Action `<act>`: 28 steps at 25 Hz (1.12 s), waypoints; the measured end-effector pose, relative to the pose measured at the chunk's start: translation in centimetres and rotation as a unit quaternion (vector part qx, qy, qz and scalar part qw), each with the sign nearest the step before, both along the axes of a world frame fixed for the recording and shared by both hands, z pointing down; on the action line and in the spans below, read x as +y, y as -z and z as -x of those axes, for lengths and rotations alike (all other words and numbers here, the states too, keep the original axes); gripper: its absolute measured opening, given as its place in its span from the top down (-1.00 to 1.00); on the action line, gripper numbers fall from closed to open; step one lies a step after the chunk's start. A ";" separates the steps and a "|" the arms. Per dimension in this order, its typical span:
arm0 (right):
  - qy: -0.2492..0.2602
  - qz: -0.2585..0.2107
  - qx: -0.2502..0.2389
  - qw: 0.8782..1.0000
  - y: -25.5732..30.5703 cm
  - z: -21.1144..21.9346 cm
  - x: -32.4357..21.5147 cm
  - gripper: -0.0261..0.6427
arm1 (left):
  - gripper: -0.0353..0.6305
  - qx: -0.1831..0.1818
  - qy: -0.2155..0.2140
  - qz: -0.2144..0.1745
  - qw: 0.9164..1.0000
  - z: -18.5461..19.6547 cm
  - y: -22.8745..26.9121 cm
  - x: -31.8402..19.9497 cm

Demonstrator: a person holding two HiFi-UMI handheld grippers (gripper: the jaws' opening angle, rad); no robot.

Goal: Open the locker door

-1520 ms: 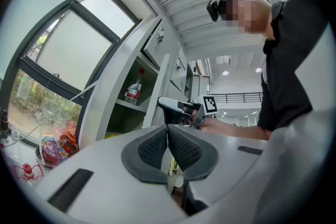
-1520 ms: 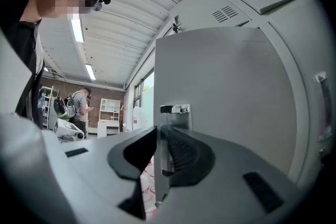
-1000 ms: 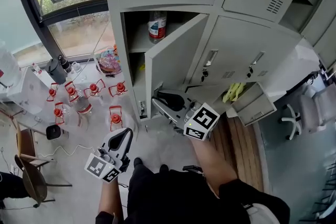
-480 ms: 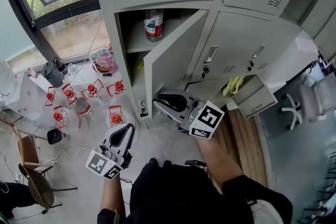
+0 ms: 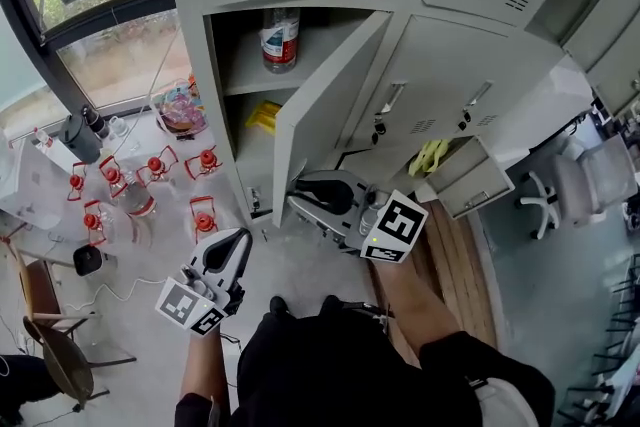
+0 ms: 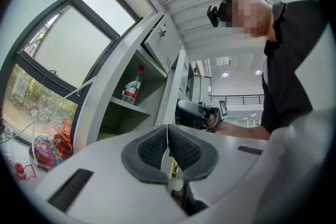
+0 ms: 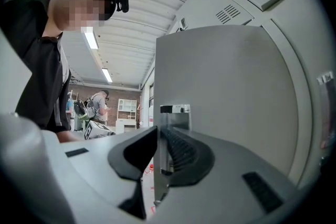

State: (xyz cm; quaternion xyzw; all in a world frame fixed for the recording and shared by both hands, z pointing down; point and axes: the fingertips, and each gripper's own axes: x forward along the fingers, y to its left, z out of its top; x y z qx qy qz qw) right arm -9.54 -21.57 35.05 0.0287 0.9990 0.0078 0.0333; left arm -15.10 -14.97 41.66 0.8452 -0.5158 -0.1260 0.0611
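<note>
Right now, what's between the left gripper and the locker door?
Only bare floor, in the head view; the left gripper is shut and empty, clear of the locker door.

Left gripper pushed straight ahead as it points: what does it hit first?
Most likely the free edge of the open locker door, though it might slip past into the compartment; depth is unclear.

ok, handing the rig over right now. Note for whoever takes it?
Right gripper: shut on the free edge of the door, near its bottom.
Left gripper: shut, empty, held low, apart from the door.
Door: partly open, swung out; the bottle inside shows.
Done: door unlatched and gripped.
Left: probably swing it wider, then let go.
</note>
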 end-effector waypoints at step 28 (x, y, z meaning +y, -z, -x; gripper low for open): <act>0.179 0.009 -0.003 0.984 -0.3 -11.4 0.2 0.70 | 0.84 -0.017 0.116 -0.009 0.993 -10.2 1.6 -0.3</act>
